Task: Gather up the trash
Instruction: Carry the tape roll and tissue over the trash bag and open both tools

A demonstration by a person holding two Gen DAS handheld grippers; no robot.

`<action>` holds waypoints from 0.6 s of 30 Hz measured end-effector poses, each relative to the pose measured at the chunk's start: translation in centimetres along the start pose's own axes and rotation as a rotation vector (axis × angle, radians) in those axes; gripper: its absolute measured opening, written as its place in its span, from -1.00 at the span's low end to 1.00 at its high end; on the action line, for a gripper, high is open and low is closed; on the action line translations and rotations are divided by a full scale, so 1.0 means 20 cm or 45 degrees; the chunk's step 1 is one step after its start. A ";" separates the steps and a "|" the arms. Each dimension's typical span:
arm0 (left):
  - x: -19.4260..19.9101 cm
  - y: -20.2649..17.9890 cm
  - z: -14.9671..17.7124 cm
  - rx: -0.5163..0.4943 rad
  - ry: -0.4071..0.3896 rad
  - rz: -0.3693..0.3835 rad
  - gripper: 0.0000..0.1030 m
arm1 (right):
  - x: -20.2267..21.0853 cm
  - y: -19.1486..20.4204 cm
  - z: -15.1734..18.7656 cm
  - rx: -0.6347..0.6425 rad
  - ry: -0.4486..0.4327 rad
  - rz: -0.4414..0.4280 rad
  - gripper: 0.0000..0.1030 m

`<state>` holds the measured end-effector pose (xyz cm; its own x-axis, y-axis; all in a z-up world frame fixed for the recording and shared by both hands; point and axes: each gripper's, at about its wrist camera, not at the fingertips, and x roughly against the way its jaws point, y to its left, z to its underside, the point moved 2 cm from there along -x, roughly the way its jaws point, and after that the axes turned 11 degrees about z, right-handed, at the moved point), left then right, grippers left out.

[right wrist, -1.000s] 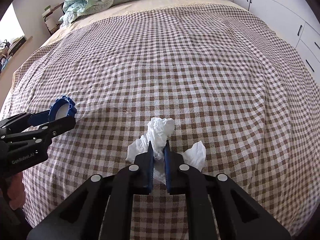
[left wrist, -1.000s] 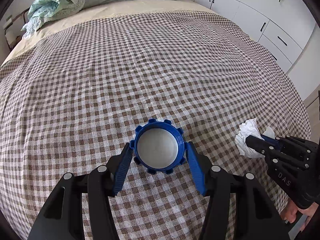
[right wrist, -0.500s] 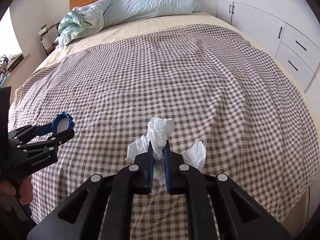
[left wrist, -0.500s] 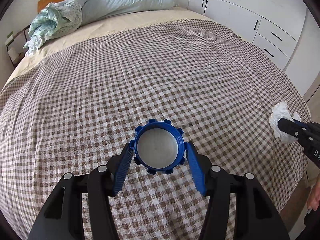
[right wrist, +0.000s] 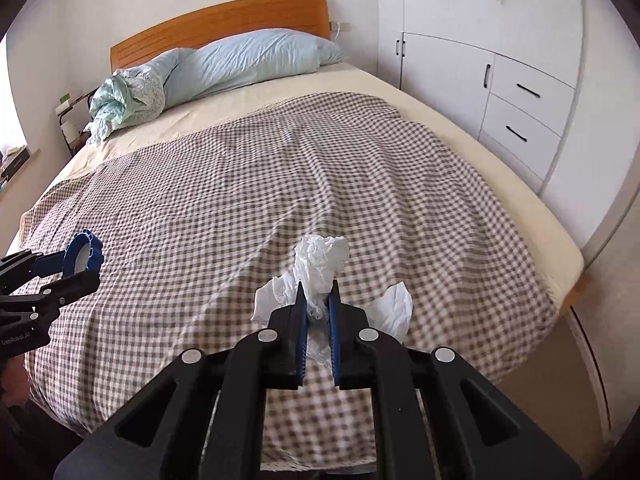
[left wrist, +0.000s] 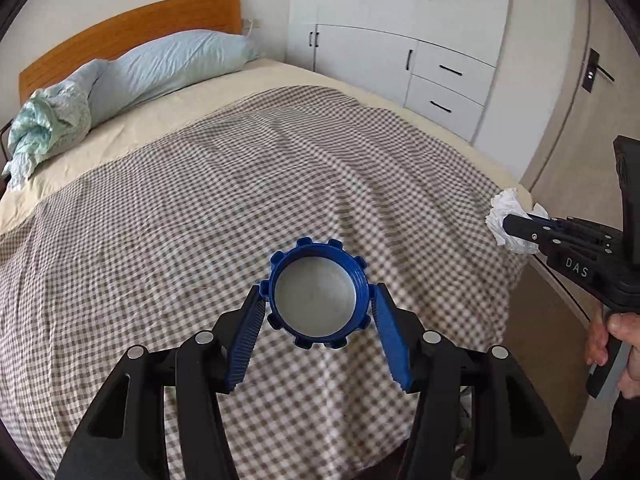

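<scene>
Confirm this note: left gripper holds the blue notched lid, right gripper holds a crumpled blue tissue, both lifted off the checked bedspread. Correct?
Not quite. The crumpled tissue in the right gripper is white, as the right wrist view shows. The rest stands: the left gripper holds the blue notched lid, both above the checked bedspread.

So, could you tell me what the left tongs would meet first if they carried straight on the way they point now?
Most likely the checked bedspread. The left tongs, holding the blue cap, point down at the bed, and nothing else lies ahead in their view. Depth is hard to judge.
</scene>
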<state>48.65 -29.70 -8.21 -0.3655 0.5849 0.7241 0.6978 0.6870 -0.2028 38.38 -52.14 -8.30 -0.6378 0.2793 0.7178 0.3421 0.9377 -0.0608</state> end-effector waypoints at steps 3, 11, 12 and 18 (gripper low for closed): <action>0.00 -0.25 -0.02 -0.067 0.008 0.057 0.02 | 0.11 -0.19 0.08 -0.030 -0.025 0.038 -0.82; -0.06 -0.86 0.02 -0.245 0.057 0.162 0.02 | 0.35 -0.61 0.38 -0.138 -0.041 0.109 -0.82; -0.07 -0.93 0.04 -0.263 0.071 0.178 0.02 | 0.37 -0.65 0.42 -0.147 -0.038 0.115 -0.82; -0.20 -1.24 0.23 -0.326 0.196 0.263 0.02 | 0.44 -0.81 0.70 -0.206 0.010 0.131 -0.82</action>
<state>30.00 -47.07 -9.19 -0.1174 0.6148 0.7799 0.8861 0.4195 -0.1973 17.61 -62.04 -10.74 -0.5886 0.3696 0.7190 0.5119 0.8587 -0.0223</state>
